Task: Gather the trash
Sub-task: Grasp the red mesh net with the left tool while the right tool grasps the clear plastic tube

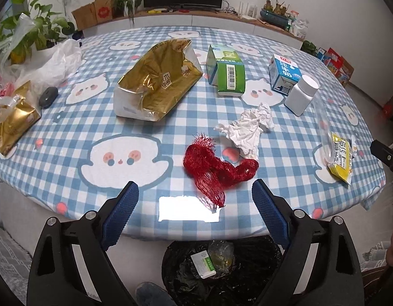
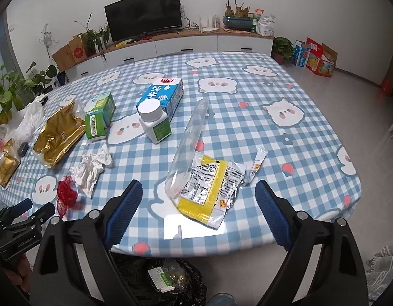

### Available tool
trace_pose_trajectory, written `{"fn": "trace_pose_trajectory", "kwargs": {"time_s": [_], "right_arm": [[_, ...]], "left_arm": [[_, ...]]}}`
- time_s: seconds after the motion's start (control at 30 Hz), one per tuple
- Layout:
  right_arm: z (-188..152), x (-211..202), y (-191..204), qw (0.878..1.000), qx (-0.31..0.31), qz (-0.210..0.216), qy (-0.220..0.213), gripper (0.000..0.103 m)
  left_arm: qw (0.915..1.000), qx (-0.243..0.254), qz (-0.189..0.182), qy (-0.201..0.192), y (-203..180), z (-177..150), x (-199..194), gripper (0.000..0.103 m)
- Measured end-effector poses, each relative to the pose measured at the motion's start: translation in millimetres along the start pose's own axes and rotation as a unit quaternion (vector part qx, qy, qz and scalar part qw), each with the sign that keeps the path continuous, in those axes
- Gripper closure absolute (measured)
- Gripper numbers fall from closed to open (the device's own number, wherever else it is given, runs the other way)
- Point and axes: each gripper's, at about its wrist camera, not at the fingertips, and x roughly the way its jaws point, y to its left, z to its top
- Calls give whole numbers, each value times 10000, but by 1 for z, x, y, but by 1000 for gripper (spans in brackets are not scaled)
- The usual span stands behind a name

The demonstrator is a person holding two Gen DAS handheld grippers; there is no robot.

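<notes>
Table (image 1: 68,137), blue checked cloth: red net (image 1: 216,165) near the front edge, crumpled tissue (image 1: 250,130) touching it behind. Gold bag (image 1: 155,79), green carton (image 1: 225,71), milk carton (image 1: 284,72) and white bottle (image 1: 302,94) farther back. Yellow wrapper (image 2: 211,186) at the front edge, a clear plastic sleeve (image 2: 188,142) lying partly over it, small sachet (image 2: 257,163) just beside.

Bin (image 1: 222,272), black liner, below the table edge; holds a small white-green box (image 1: 203,265).

Left gripper (image 1: 195,199): fingers spread, empty, above the edge before the net. Right gripper (image 2: 199,199): fingers spread, empty, before the wrapper.
</notes>
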Motion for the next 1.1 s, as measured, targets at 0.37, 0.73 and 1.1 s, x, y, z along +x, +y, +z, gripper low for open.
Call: {"fn": "trace_pose_trajectory", "kwargs": {"time_s": [0.37,0.73,1.1], "right_arm": [[45,75,6,9985,69,17,546,39],[64,124,5,9958,71,31,908,56],[69,144,3,9930,281,137,1137,73]], "left_arm": [[9991,185,126,361,-7,24,41,30],[9970,194,228,708,-7,32,63,59],[9969,47,232,751,-2,39,65,80]]}}
